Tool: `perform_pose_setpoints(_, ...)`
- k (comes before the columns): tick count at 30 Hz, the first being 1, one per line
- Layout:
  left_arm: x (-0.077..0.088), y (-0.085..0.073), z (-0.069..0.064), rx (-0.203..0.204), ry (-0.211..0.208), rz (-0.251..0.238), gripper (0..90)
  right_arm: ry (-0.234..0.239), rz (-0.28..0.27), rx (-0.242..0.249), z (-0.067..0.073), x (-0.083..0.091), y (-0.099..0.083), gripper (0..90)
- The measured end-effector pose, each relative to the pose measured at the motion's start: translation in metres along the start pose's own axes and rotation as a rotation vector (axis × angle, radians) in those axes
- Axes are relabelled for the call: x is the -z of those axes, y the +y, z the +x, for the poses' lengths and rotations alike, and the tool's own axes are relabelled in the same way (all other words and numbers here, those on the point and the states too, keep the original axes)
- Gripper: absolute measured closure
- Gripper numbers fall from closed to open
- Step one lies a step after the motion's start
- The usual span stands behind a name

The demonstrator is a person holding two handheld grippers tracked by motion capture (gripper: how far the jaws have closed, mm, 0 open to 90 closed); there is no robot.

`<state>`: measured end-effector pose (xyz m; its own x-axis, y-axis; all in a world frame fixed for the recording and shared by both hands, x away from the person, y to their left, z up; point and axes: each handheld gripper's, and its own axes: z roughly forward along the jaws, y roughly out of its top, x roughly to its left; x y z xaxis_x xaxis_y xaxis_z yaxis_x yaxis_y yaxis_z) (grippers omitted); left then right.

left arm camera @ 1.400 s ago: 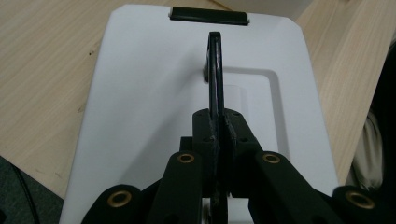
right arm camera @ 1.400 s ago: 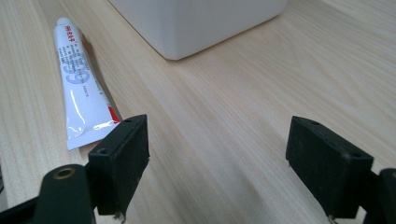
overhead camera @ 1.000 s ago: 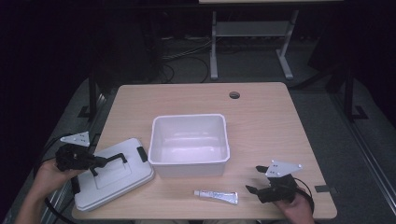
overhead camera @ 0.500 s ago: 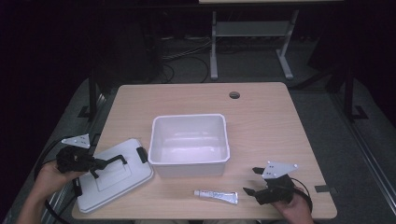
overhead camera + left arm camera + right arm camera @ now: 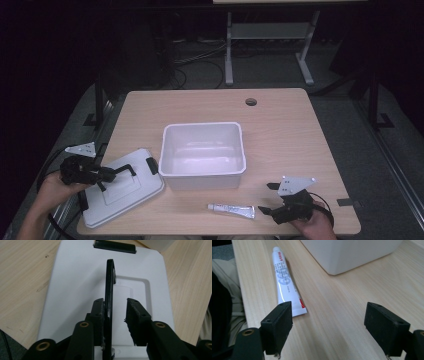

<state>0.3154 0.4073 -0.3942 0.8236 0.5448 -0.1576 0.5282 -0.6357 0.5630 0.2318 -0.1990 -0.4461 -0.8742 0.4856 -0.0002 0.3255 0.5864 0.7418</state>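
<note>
Left gripper point(image 5: 115, 315): its jaws have just been opening; the lid's black handle point(image 5: 109, 290) stands upright between them, against one pad with a clear gap to the other, so the grip is let go.
Lid point(image 5: 120, 187): lies flat on the worktop point(image 5: 290, 125) at the lower left of the high view, just left of the white bin point(image 5: 202, 154), which stands uncovered mid-frame.
Change: compared with a second ago the lid has not shifted; only the clamp on its handle has loosened.
Right gripper point(image 5: 328, 327): jaws wide with nothing between them, low over the worktop.
Tube point(image 5: 285, 282): lies flat at the upper left of the right gripper view, its crimped end near one jaw.
Meaning: the lid looks set aside, and the tube is likely next for the bin.
</note>
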Motion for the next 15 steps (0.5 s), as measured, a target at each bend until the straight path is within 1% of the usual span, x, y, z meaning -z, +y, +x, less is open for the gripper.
perform_pose_setpoints(2, 0.001, 0.001, 0.001, 0.013, 0.004, 0.002, 56.8, 0.017, 0.009, 0.009, 0.002, -0.001, 0.002, 22.2)
perform_pose_setpoints(4, 0.002, 0.002, 0.000, 0.008, 0.012, -0.004, 54.5, 0.031, 0.014, 0.020, 0.006, -0.002, 0.005, 22.2)
perform_pose_setpoints(6, 0.003, 0.002, 0.000, 0.014, 0.018, -0.010, 49.8, 0.051, 0.029, 0.033, 0.009, -0.004, 0.008, 22.1)
perform_pose_setpoints(8, 0.004, 0.003, -0.001, 0.012, 0.023, -0.015, 48.3, 0.066, 0.050, 0.049, 0.012, -0.007, 0.012, 22.1)
perform_pose_setpoints(9, 0.004, 0.003, -0.001, 0.013, 0.023, -0.018, 47.5, 0.071, 0.052, 0.065, 0.013, -0.009, 0.013, 22.1)
perform_pose_setpoints(12, 0.005, 0.002, -0.001, 0.020, 0.022, -0.021, 45.7, 0.098, 0.065, 0.063, 0.018, -0.011, 0.018, 20.8)
perform_pose_setpoints(15, 0.005, 0.001, -0.001, 0.016, 0.020, -0.018, 45.1, 0.120, 0.075, 0.082, 0.020, -0.014, 0.021, 19.9)
